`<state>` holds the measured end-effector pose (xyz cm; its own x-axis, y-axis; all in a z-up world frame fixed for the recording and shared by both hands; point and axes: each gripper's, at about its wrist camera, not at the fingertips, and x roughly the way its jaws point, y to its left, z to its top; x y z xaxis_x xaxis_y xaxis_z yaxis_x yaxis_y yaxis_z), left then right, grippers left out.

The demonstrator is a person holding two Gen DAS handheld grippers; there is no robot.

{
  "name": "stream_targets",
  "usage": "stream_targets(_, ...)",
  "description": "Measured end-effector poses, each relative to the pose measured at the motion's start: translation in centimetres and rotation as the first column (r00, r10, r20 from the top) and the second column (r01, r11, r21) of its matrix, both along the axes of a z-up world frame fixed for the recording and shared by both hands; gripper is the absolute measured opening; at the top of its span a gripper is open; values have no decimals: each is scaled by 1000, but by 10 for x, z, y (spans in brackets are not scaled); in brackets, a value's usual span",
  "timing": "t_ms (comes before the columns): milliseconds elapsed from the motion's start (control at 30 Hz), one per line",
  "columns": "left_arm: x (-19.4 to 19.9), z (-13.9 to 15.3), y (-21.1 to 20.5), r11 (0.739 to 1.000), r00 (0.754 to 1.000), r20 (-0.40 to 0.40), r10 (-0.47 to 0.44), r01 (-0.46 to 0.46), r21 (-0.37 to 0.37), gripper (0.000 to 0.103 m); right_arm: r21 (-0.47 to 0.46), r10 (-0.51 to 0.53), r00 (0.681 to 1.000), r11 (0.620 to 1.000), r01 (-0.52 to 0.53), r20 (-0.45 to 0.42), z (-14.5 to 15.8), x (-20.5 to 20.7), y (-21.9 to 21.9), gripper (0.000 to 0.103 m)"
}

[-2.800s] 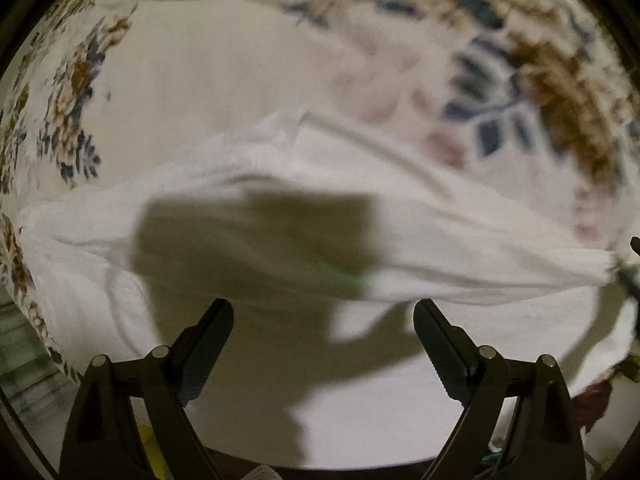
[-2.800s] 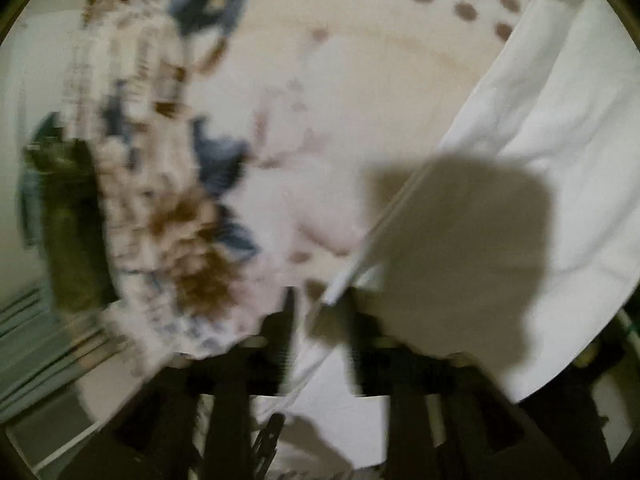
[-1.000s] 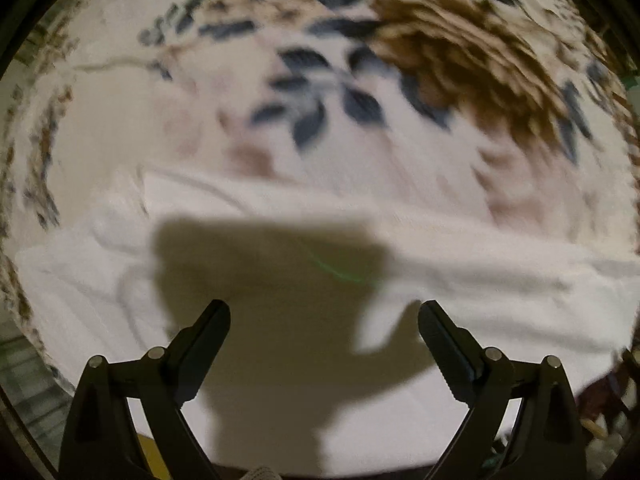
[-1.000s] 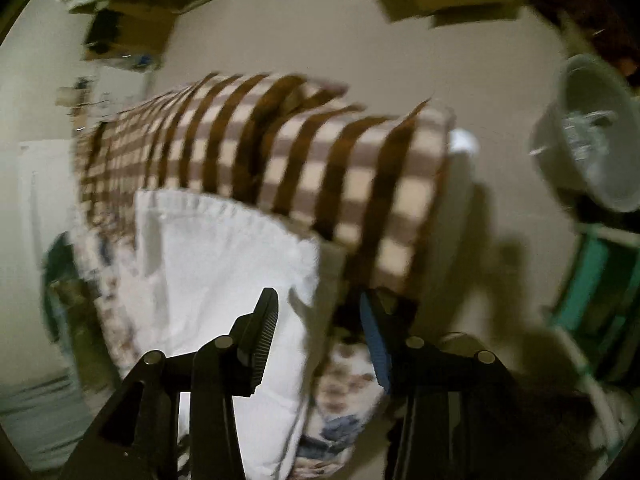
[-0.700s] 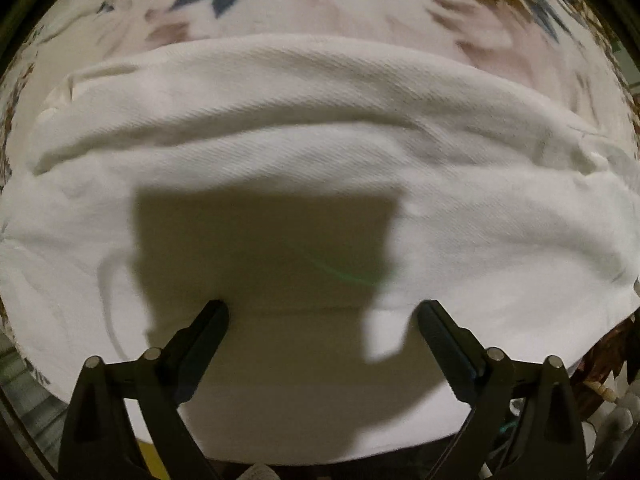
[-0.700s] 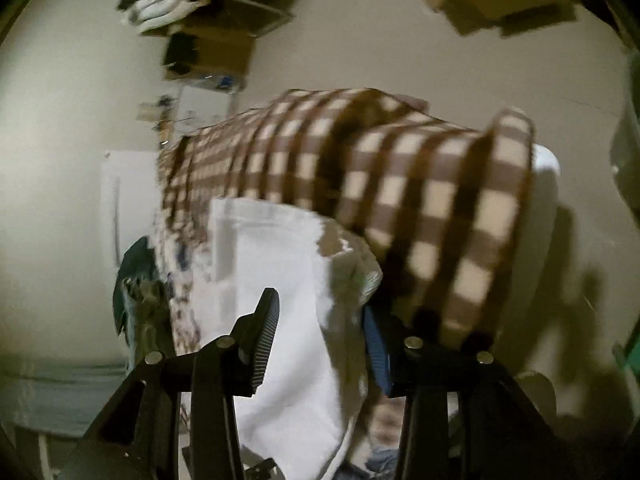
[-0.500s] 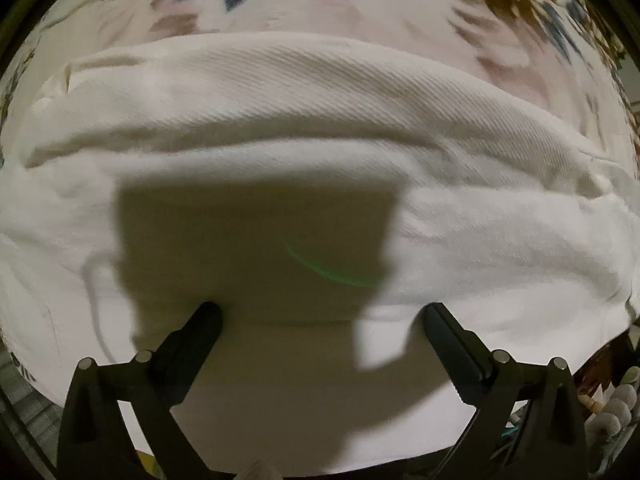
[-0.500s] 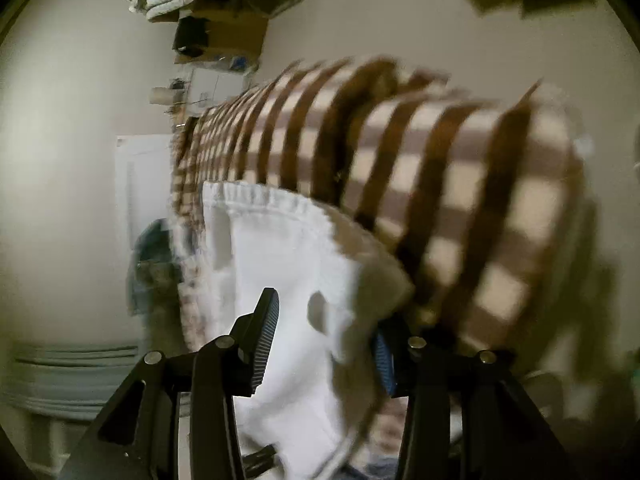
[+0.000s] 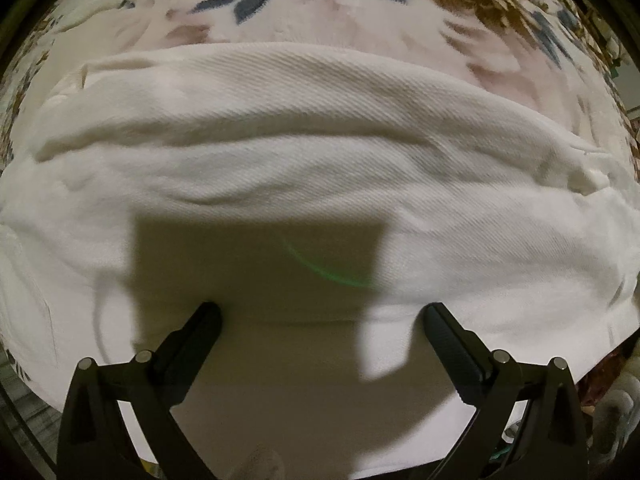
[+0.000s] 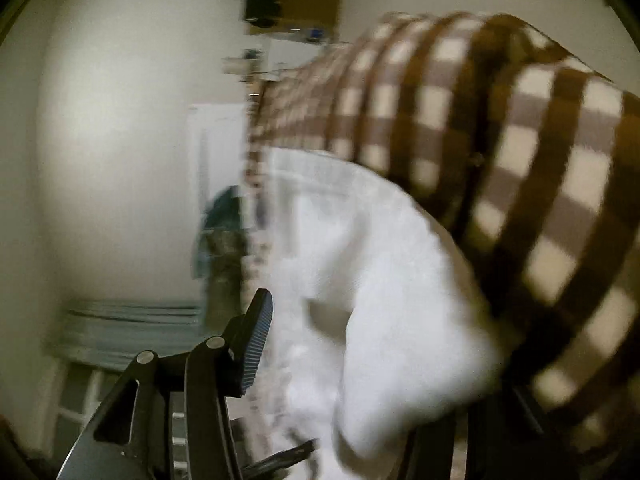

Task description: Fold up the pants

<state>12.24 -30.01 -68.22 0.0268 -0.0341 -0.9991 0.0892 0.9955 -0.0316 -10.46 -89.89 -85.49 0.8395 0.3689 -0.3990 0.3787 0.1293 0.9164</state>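
One pair of white pants [image 9: 320,152] lies folded on a floral blanket [image 9: 304,12]. Above the pants, the left gripper [image 9: 320,316] hovers, jaws spread wide. The right gripper [image 10: 360,340], beside the one checkered blanket [image 10: 520,140], has pants cloth between its fingers; whether they clamp it is unclear.

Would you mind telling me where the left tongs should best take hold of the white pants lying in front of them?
I would grip the raised fold ridge of the white pants, coming from the near side, straight ahead of the open left tongs. The fabric bunches there into a long horizontal roll standing above the flatter cloth, so it likely gives the fingers something to pinch. The floral blanket lies beyond it.
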Motion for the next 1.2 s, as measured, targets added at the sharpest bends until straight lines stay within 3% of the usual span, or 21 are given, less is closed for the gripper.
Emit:
stream_targets(100, -15, 14, -9, 1000, 1000, 11, 11, -11, -3, 103, -34, 2, 1000, 999, -3, -28, -3, 15, 3, 48)
stream_targets(133, -17, 21, -13, 1000, 1000, 15, 12, -12, -4, 103, -47, -9, 999, 999, 7, -45, -1, 16, 4, 27)
stream_targets(167, -19, 19, -15, 1000, 1000, 17, 11, -11, -4, 103, -59, -28, 997, 998, 23, -76, 1, 14, 5, 17)
stream_targets(300, -21, 24, -11, 1000, 1000, 15, 17, -16, -24, 103, -81, -79, 994, 994, 72, -82, 23, 2, 19, 13)
stream_targets(433, -28, 33, -1, 997, 1000, 18, 24, -23, -76, 103, -110, -95, 994, 990, 90, -47, 78, -6, 32, 12)
stream_targets(600, -37, 68, 24, 988, 996, 62, 57, -47, -146, 103, -170, -40, 999, 985, 36, -21, 143, -2, 78, 12)
stream_targets(767, -56, 107, 85, 977, 985, 107, 136, -115, -180, 103, -223, 65, 997, 972, -75, -50, 180, 17, 156, 12)
stream_targets(867, -59, 124, 134, 969, 975, 104, 194, -174, -177, 103, -219, 141, 987, 964, -154, -72, 177, 36, 219, 12)
stream_targets(1033, -80, 127, 210, 955, 958, 98, 268, -251, -156, 103, -191, 274, 955, 937, -292, -117, 147, 61, 335, 12)
stream_targets(1200, -98, 112, 270, 948, 948, 79, 307, -299, -106, 103, -219, 398, 885, 866, -449, -241, 95, 86, 439, 12)
